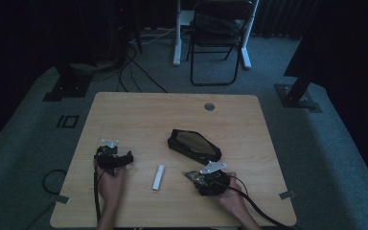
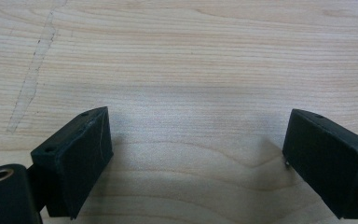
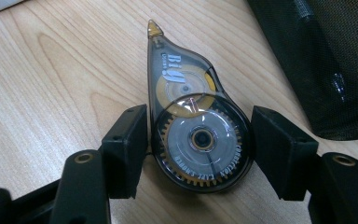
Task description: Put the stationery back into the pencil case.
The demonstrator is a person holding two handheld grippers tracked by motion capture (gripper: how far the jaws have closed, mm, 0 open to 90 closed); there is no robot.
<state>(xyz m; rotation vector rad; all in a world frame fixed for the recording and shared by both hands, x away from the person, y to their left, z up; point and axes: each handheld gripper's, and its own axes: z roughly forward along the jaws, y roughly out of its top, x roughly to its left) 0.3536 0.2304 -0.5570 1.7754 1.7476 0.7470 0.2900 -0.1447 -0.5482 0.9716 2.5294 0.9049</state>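
A smoky see-through correction tape dispenser lies flat on the wooden table, its gold tip pointing away from me. My right gripper has its black pads against the dispenser's round gear end, one on each side. From above, the right gripper is low at the table's front right, the dispenser's tip poking out to its left. My left gripper stands open over bare wood with nothing between its pads. In the high view the left gripper rests at the front left.
A black mesh pouch lies open just beyond the right gripper, and the pouch is close at the jaws' right. A small white stick lies between the two hands. A cable grommet sits near the far edge; a folding chair stands behind.
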